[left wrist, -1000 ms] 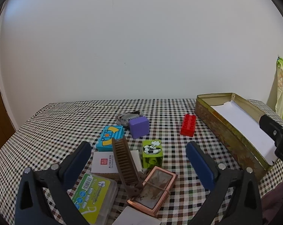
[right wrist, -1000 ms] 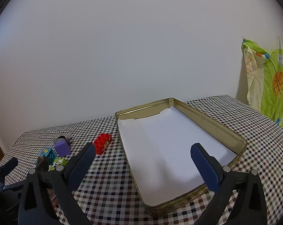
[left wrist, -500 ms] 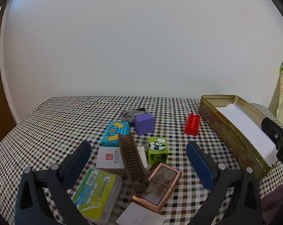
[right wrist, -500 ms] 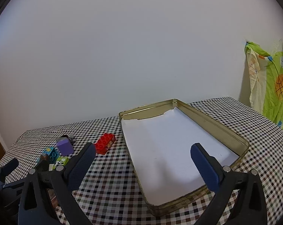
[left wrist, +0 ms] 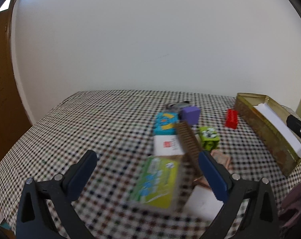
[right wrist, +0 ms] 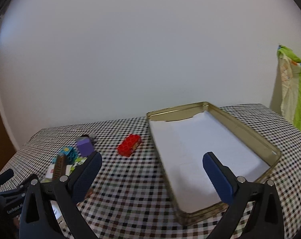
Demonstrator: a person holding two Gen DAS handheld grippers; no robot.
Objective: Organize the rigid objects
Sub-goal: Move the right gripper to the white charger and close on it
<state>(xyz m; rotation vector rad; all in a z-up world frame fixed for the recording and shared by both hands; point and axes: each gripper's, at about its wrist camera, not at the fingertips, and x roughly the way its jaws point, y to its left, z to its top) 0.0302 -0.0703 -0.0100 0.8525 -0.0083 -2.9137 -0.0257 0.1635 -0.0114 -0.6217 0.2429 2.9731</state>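
Left hand-held gripper (left wrist: 148, 170) swung left, spread, empty; comb (left wrist: 188, 143) long axis points away, tilted.

wall (right wrist: 130, 49): plain white | table (left wrist: 90, 123): checked cloth | door (left wrist: 1, 99): brown wood

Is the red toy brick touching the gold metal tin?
Apart. In the right wrist view, checked tablecloth shows between the red toy brick and the gold metal tin; the left wrist view shows the same gap.

White wall (right wrist: 130, 59), checkered tablecloth (left wrist: 102, 123), green patterned cloth (right wrist: 298, 91) hanging.
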